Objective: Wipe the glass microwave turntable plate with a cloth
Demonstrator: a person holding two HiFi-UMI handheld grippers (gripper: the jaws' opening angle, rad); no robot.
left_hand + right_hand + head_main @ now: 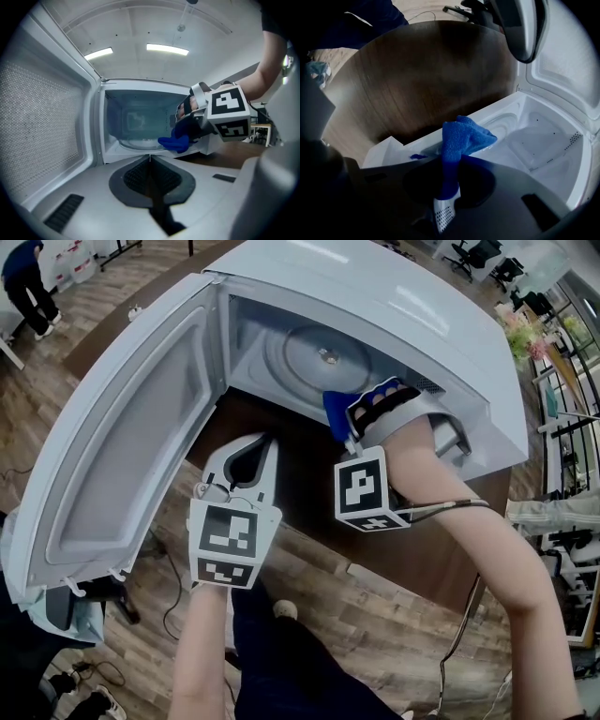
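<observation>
The glass turntable plate (317,354) lies inside the open white microwave (394,306); in the left gripper view the plate (136,140) shows low in the cavity. My right gripper (342,427) is at the cavity's front lip, shut on a blue cloth (335,411). The cloth (459,138) sticks up out of the right gripper (451,161) over the lip, beside the plate's near rim. My left gripper (265,442) hangs in front of the opening, shut and holding nothing. Its jaws (150,157) point at the cavity, with the cloth (174,143) just to the right.
The microwave door (122,427) stands wide open to the left. The oven sits on a dark wooden table (300,484), whose edge runs close behind my grippers. Cables lie on the wood floor (169,606) below. Office chairs stand far off at the top right.
</observation>
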